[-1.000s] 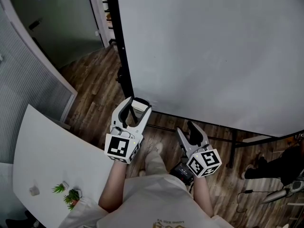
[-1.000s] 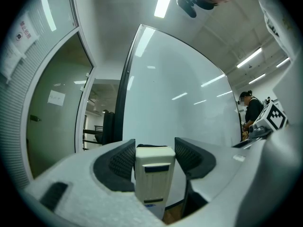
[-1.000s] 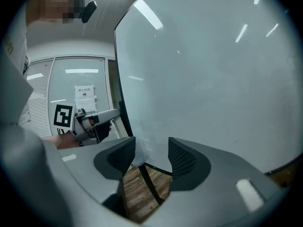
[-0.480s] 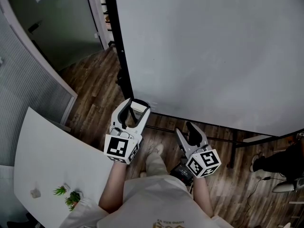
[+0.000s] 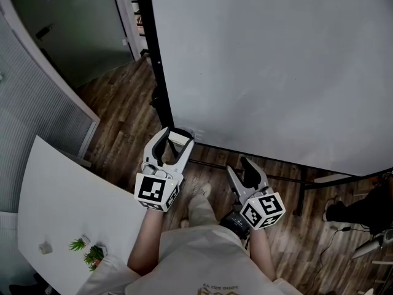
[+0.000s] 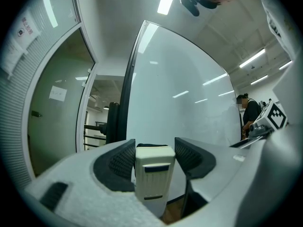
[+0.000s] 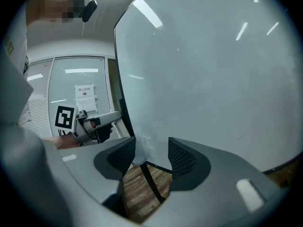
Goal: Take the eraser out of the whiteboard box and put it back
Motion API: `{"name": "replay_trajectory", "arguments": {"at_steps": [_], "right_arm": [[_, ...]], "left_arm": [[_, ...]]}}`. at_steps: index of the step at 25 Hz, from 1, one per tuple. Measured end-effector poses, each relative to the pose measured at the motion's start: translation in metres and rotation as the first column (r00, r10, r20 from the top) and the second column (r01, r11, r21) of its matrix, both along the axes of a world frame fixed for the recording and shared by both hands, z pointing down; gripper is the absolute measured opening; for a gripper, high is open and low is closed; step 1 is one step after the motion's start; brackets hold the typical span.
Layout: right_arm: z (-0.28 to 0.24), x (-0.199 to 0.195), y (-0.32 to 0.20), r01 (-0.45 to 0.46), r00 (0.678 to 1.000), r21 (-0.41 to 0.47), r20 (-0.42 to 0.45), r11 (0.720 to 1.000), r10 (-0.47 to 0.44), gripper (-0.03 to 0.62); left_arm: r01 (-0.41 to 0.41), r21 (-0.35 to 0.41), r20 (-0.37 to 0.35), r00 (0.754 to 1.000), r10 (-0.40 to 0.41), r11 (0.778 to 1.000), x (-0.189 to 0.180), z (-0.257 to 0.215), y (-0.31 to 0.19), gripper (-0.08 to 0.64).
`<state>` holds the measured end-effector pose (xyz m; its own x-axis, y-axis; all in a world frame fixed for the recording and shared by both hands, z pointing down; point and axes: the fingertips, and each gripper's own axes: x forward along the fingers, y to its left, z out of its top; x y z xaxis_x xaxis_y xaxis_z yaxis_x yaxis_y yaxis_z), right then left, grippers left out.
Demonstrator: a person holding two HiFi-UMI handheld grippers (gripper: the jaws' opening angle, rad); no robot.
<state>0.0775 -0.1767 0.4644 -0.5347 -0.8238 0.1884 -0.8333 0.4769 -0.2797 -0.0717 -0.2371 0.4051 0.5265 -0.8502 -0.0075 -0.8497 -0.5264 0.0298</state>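
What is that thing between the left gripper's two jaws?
The eraser, cream with a dark stripe, gripped by the left gripper. The left gripper view shows it plainly, and the head view shows it too.

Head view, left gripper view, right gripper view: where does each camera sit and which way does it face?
Head view: on the person's head, looking steeply down at whiteboard and floor; shows forearms, left hand-held gripper, right hand-held gripper.
Left gripper view: on the left hand-held gripper, facing the whiteboard along its jaws, clamped on the eraser.
Right gripper view: on the right hand-held gripper, facing the whiteboard; jaws apart, empty.
Shared: each gripper view catches the other hand-held gripper.
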Motion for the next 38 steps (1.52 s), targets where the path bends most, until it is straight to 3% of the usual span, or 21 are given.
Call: {"name": "replay_trajectory", "arguments": {"at_steps": [38], "right_arm": [[0.028,0.0,-0.014,0.02,1.0,-0.067,0.003,0.998,-0.02,0.216]], "left_arm": [[0.0,-0.124,0.038,0.999,0.004,0.992,0.004,0.06,-0.017,0.259]]}}
